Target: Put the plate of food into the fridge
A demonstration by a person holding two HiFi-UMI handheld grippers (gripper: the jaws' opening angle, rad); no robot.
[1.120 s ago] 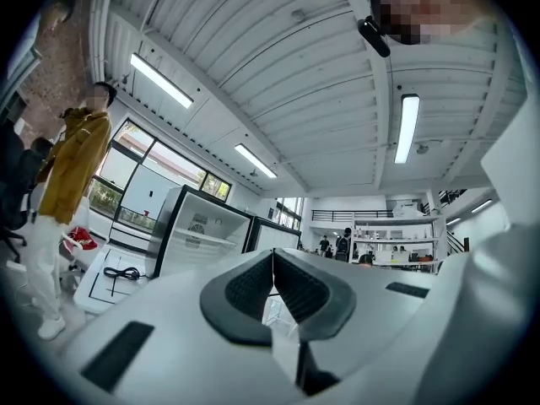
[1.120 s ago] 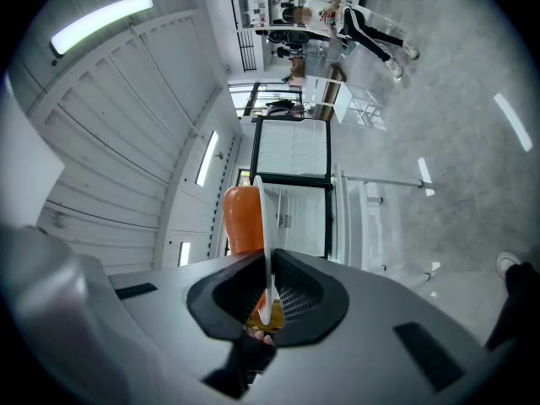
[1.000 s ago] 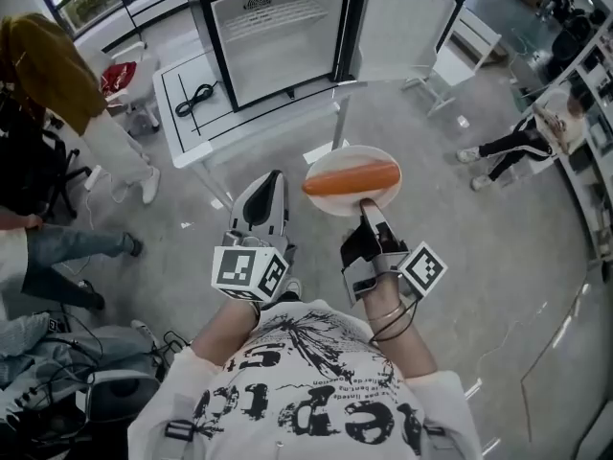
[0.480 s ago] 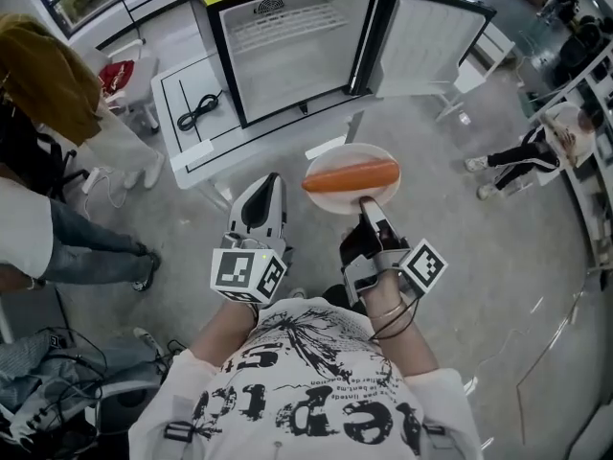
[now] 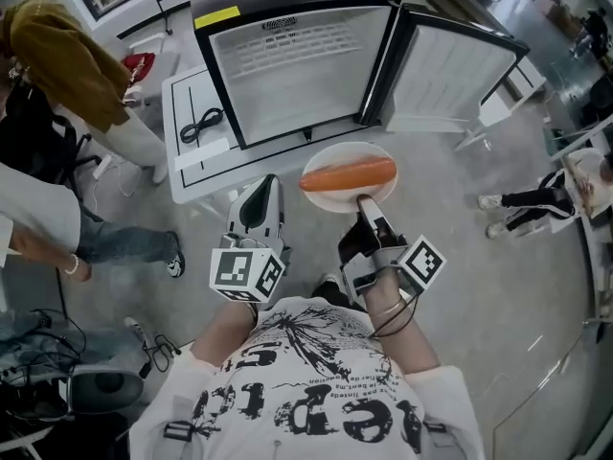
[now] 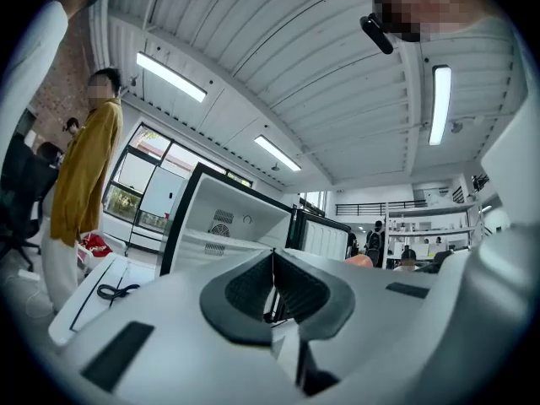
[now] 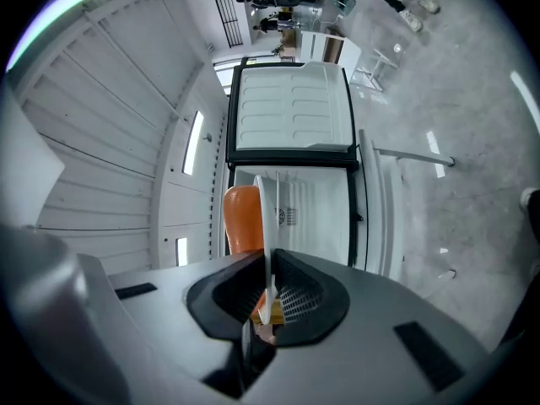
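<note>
My right gripper [image 5: 365, 202] is shut on the near rim of a white plate [image 5: 350, 174] that carries a long orange sausage [image 5: 347, 174]. In the right gripper view the plate [image 7: 265, 234] shows edge-on between the jaws, with the sausage [image 7: 240, 219] to its left. The small fridge [image 5: 297, 56] stands open on a white table [image 5: 187, 156] just beyond the plate, its door [image 5: 458, 70] swung out to the right, its white inside bare. My left gripper [image 5: 260, 186] hangs beside the plate, shut with nothing in it; its jaws [image 6: 272, 264] meet in the left gripper view.
A black cable [image 5: 201, 123] lies on the table left of the fridge. People stand at the left, one in a mustard top [image 5: 67, 56]; a seated person's legs [image 5: 522, 201] show at the right. A chair base [image 5: 96, 391] and cords lie at the lower left.
I have walked forward: the open fridge and table have come closer and larger in the head view. Both grippers keep their pose in front of me, the plate still held.
</note>
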